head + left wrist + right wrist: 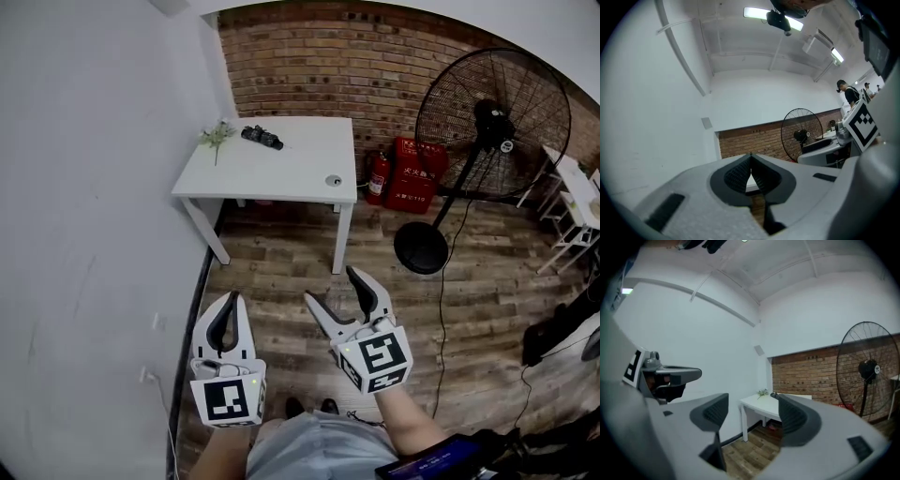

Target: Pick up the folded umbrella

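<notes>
Not started: folded umbrella [262,137] on white table [291,173], far ahead. left gripper [228,302] jaws together, empty; right gripper [331,286] spread wide, empty. Approach, grasp, lift pending.

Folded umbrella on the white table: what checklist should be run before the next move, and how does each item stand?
1. Target in sight: dark folded umbrella lies on the white rectangular table, near its back edge: ok.
2. Right gripper jaws apart, nothing between them: ok.
3. Left gripper ready to grasp: jaws together, empty: not ok.
4. Within reach: both grippers hang over the wood-plank floor, short of the table: not ok.
5. Room around umbrella: small green plant sprig lies beside it, apart: ok.
6. Umbrella strap fastened: too small to see: cannot tell.
</notes>
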The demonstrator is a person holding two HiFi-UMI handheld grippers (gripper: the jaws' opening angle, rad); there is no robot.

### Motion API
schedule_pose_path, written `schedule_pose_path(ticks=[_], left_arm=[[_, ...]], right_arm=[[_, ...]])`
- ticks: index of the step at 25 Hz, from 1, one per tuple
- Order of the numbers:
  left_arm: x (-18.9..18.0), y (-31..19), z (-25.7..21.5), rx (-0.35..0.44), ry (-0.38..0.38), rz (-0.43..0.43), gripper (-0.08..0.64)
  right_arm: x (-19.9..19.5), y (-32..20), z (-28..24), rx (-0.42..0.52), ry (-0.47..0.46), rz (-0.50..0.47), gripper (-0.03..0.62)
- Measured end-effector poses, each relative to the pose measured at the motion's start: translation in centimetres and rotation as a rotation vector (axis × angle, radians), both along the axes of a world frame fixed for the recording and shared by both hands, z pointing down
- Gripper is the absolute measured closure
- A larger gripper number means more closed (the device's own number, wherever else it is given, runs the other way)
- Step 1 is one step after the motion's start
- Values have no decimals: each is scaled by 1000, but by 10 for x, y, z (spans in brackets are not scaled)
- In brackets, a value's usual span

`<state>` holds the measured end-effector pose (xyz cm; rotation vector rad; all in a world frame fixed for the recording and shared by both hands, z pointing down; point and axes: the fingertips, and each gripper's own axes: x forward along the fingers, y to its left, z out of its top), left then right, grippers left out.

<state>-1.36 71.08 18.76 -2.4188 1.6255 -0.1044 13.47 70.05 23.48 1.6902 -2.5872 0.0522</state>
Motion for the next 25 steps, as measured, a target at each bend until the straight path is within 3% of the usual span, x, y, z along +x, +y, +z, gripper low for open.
schedule_pose_path(ticks=[6,14,25], left_arm=[[9,4,9,-16,-11,-37,554],[-4,-4,24,-42,-14,-58,554],[-30,-74,52,-86,12,-52,554]], right_arm=[[9,2,8,-1,40,-23,229],[5,-12,14,11,48,-11,229],[-18,-76,41,-29,83,-3,221]])
